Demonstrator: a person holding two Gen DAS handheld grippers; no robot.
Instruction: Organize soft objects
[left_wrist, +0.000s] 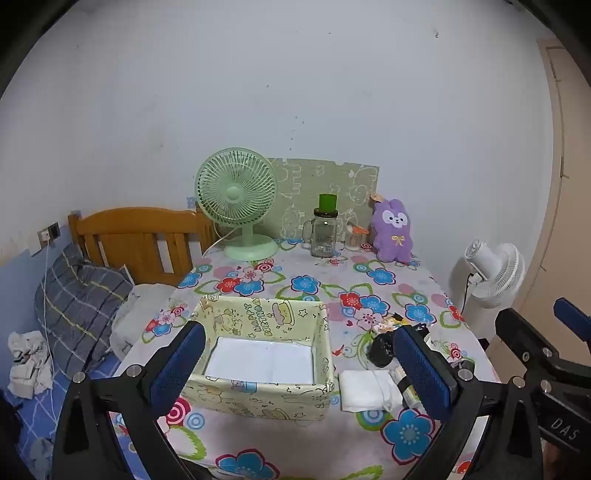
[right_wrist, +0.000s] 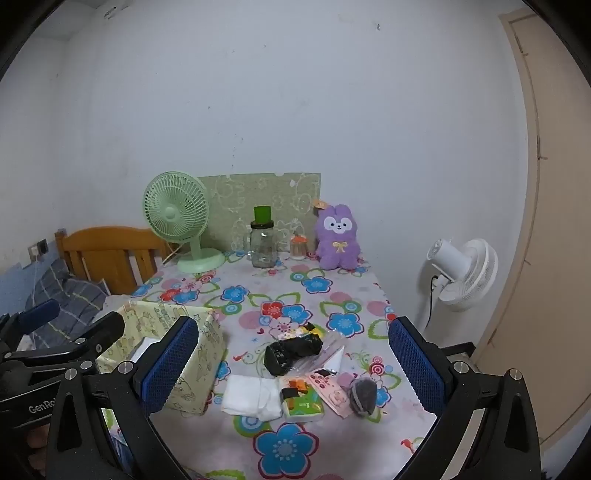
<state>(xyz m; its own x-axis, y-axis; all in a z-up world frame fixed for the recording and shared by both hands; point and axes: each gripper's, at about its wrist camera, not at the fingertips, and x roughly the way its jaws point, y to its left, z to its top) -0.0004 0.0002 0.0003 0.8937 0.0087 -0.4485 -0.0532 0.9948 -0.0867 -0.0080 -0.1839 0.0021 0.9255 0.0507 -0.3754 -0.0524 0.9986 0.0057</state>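
both grippers' jaws spread, empty. white cloth (right_wrist: 251, 401) beside box (right_wrist: 192, 373): light, floppy; pinch its folded edge.

Left wrist view: from near edge of table (left_wrist: 258, 435), facing far wall, tilted slightly down, close over fabric box (left_wrist: 258, 398). Right wrist view: same edge, further right, same heading. Shared: box, white cloth (right_wrist: 251, 400), green fan (right_wrist: 175, 221), purple plush (right_wrist: 338, 238).
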